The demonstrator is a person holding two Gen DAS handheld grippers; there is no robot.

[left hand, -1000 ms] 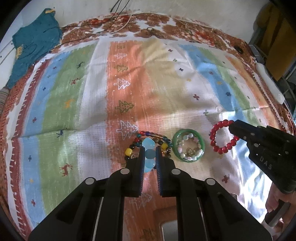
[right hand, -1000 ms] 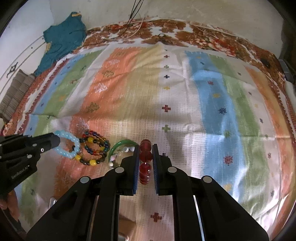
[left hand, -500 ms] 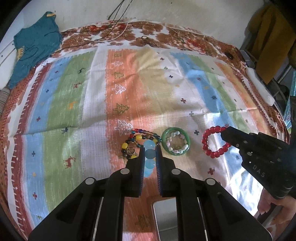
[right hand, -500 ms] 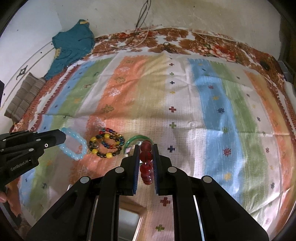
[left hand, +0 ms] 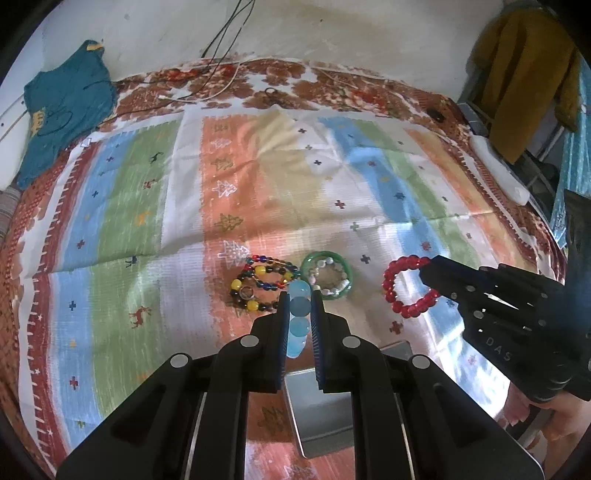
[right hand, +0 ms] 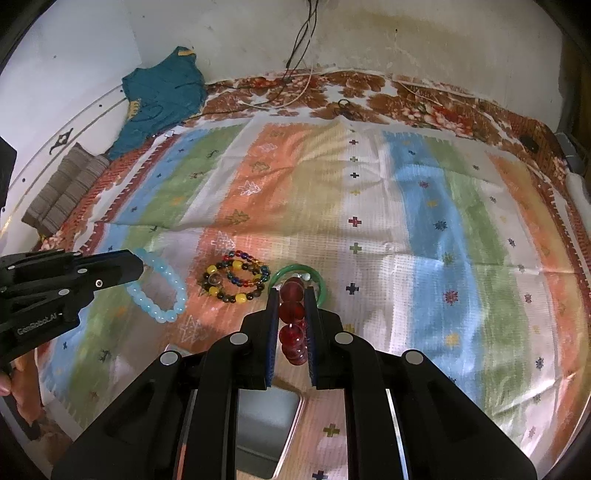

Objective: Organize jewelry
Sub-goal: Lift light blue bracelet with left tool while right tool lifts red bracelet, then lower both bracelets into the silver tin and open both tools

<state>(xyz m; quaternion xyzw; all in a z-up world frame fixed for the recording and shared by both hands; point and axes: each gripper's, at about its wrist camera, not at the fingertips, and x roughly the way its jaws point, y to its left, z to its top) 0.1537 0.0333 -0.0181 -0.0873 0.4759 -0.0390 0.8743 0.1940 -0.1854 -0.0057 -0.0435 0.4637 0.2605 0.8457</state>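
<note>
**Two bracelets held up over the striped cloth**

The left gripper (left hand: 299, 321) pinches the light blue bracelet (left hand: 298, 322) tight. The beads line up from 12 to 6 o'clock between the fingers. The right gripper (right hand: 291, 325) is clamped on the red bracelet (right hand: 292, 325) the same way. In the left view, the red ring hangs at 3 o'clock, off the cloth. Both grippers point ahead and down. The colorful bead bracelet (left hand: 262, 286) and green bangle (left hand: 327, 274) lie side by side on the striped cloth (left hand: 258, 192). A metal tin (left hand: 319, 413) sits at 6 o'clock.

Striped cloth (right hand: 424, 206) over floral bedding (left hand: 325, 79), stained white wall (right hand: 388, 33) behind; poss. sunlit.
</note>
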